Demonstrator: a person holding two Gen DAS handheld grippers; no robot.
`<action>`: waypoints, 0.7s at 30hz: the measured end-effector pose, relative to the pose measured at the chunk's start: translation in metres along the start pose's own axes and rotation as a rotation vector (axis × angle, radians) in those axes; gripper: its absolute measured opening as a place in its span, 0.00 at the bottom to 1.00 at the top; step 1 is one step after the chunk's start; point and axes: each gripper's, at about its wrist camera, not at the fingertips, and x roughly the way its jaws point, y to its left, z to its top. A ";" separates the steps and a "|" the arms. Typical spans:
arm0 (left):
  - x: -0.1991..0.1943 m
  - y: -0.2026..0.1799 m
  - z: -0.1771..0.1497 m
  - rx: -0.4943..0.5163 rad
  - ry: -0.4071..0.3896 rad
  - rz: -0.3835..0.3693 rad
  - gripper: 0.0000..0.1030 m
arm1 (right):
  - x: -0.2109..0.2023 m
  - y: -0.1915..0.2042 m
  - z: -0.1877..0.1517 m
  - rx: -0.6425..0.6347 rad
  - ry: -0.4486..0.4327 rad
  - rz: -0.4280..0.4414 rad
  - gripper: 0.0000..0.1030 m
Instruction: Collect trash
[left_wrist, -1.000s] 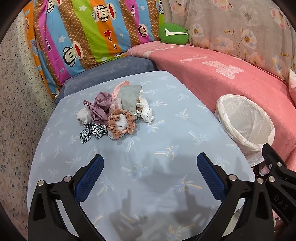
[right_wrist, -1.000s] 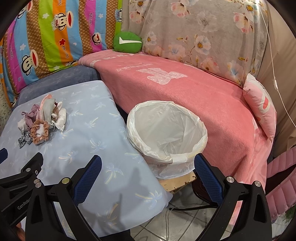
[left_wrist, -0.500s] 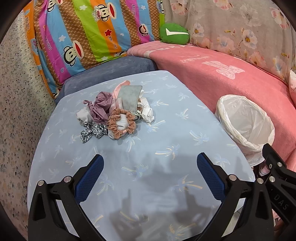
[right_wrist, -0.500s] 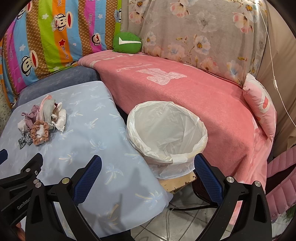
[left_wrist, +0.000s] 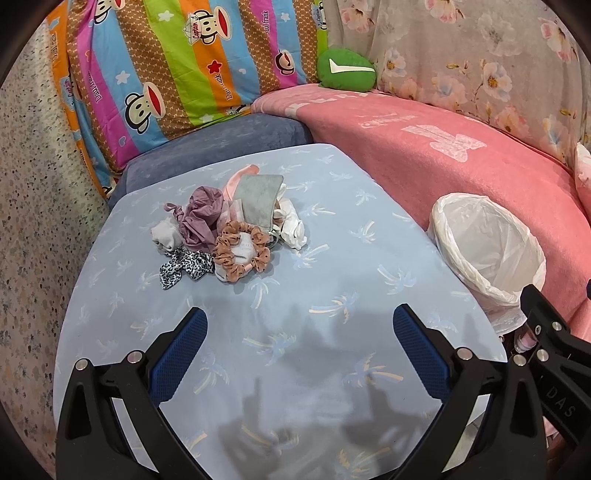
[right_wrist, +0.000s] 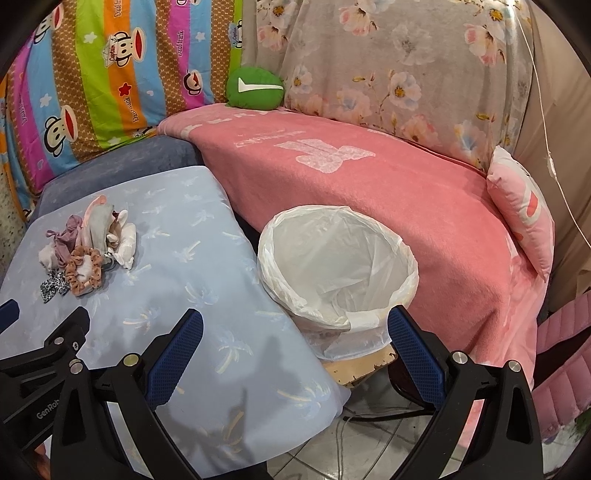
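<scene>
While both grippers hover above the table (left_wrist: 332, 258), their fingers (left_wrist: 177, 354) gape wide, holding nothing.

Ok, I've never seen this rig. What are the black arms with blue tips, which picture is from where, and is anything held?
Those are two hand-held grippers, each carrying a camera that looks along its fingers. One picture is from the left gripper, over the table; the other is from the right gripper, nearer the bin. A pile of scrunchies and cloth scraps lies on the table. The white-lined bin stands beside it and looks empty. Both grippers are open and hold nothing.
</scene>
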 end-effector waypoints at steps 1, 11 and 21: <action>0.000 0.001 0.000 -0.001 0.000 -0.006 0.93 | 0.000 0.000 0.001 0.010 -0.004 0.010 0.95; 0.012 0.035 0.007 -0.065 -0.029 0.006 0.93 | 0.005 0.020 0.012 0.067 -0.039 0.123 0.95; 0.047 0.106 0.016 -0.133 -0.026 0.090 0.93 | 0.017 0.092 0.027 -0.050 -0.072 0.169 0.95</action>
